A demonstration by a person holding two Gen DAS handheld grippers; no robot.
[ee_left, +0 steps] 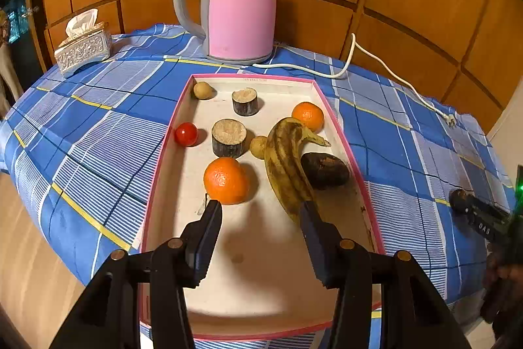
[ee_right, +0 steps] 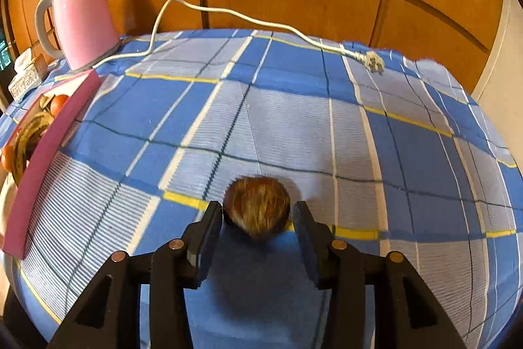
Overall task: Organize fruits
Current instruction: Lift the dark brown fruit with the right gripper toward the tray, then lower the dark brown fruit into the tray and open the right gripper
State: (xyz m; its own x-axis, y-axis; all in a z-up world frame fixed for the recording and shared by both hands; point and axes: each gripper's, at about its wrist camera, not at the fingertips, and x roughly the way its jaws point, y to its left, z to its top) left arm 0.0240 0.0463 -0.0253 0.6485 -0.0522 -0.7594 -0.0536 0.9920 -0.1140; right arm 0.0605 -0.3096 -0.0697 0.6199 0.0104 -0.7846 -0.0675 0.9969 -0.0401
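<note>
Fruit is gathered in a pink-rimmed tray [ee_left: 163, 152] on the checked bench [ee_left: 98, 133]. Left claw [ee_left: 260, 211] is held over the tray's near end, jaws apart and empty; an orange [ee_left: 225, 180] lies just beyond its left finger, a banana [ee_left: 284, 159] runs under its right finger. Right claw [ee_right: 258, 211] is seen to the tray's right, its jaws straddling a brown fruit [ee_right: 258, 205]; whether the pads press it cannot be told.

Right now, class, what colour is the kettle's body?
Pink, with a grey handle; the kettle shows best in the left wrist view.
</note>
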